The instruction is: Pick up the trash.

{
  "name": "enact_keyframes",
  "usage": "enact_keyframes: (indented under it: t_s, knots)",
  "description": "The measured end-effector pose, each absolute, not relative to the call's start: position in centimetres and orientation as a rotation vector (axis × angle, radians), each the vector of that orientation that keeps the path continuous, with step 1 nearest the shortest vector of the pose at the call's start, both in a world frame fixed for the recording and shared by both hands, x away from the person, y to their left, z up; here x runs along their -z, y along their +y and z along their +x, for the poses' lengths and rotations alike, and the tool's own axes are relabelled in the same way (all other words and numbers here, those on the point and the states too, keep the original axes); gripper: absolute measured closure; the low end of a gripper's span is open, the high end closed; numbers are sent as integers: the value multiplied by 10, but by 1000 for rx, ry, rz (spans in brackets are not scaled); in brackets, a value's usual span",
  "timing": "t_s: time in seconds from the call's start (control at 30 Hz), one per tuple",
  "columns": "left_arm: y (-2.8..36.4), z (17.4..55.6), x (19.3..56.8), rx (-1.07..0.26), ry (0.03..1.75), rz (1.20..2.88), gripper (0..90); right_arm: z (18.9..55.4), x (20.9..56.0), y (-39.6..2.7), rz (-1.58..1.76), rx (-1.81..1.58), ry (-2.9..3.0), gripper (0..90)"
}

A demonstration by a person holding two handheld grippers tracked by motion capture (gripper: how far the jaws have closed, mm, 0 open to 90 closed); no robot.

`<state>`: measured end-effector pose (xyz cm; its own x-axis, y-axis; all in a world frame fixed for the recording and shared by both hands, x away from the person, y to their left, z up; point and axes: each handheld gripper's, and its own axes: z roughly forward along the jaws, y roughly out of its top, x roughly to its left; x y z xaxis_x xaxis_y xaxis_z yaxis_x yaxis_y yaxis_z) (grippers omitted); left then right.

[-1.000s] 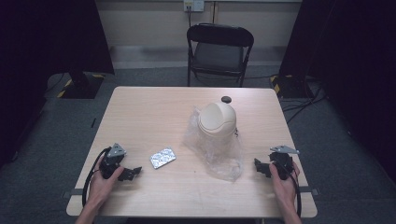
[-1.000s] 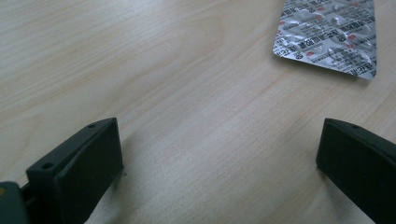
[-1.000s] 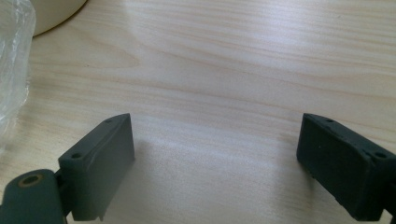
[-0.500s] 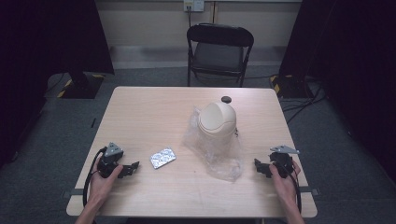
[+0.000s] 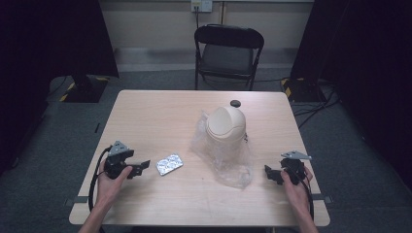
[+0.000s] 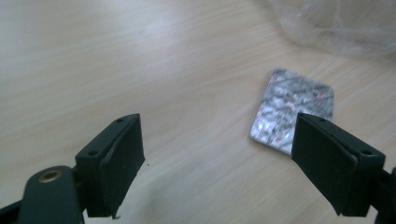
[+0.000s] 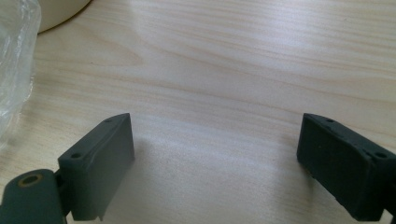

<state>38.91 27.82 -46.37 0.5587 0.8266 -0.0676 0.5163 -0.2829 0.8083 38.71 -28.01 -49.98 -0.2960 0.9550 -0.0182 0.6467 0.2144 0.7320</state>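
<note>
Black jaws of the left gripper [image 5: 142,167] have just been closing partway and stand apart with nothing between them, above bare wood. Just beyond, at two o'clock in the left gripper view, lies the foil blister pack [image 6: 293,110], flat on the table [image 5: 150,116]. Across at three o'clock, the right gripper [image 5: 270,174] holds its jaws wide. Farther, at twelve, a beige swing-lid bin [image 5: 226,127] stands on crumpled clear plastic [image 5: 228,167].
</note>
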Motion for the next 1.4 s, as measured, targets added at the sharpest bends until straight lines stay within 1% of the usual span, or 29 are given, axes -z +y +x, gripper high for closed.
enact_keyframes:
  t_s: [0.07, 0.33, 0.37, 0.4, 0.6, 0.7, 0.77, 0.83, 0.97, 1.03, 1.27, 1.4]
  knots:
    - [269, 393, 458, -464, 1069, 1938, 169, 387, 500, -280, 1479, -864, 2022, 103]
    - [243, 406, 447, -414, 1017, 1976, 177, 387, 500, -280, 1479, -865, 2021, 103]
    - [243, 406, 447, -414, 1017, 1976, 177, 387, 500, -280, 1479, -865, 2021, 103]
    - [238, 407, 444, -415, 976, 1975, 176, 387, 500, -280, 1479, -865, 2021, 103]
    - [215, 418, 424, -437, 920, 2000, 172, 387, 500, -280, 1478, -864, 2022, 103]
    - [205, 424, 416, -399, 901, 1976, 215, 387, 500, -280, 1479, -865, 2021, 103]
    - [199, 427, 411, -385, 915, 1944, 215, 387, 500, -280, 1477, -865, 2022, 103]
    - [192, 435, 407, -340, 904, 1945, 215, 387, 500, -280, 1480, -865, 2021, 103]
    - [181, 443, 400, -329, 880, 1954, 215, 387, 500, -280, 1479, -865, 2021, 103]
    - [169, 451, 392, -329, 830, 1976, 211, 387, 500, -280, 1480, -865, 2021, 103]
    - [150, 468, 383, -300, 794, 1988, 178, 387, 500, -280, 1478, -864, 2022, 103]
    - [137, 486, 375, -270, 772, 1962, 162, 387, 500, -280, 1479, -864, 2022, 103]
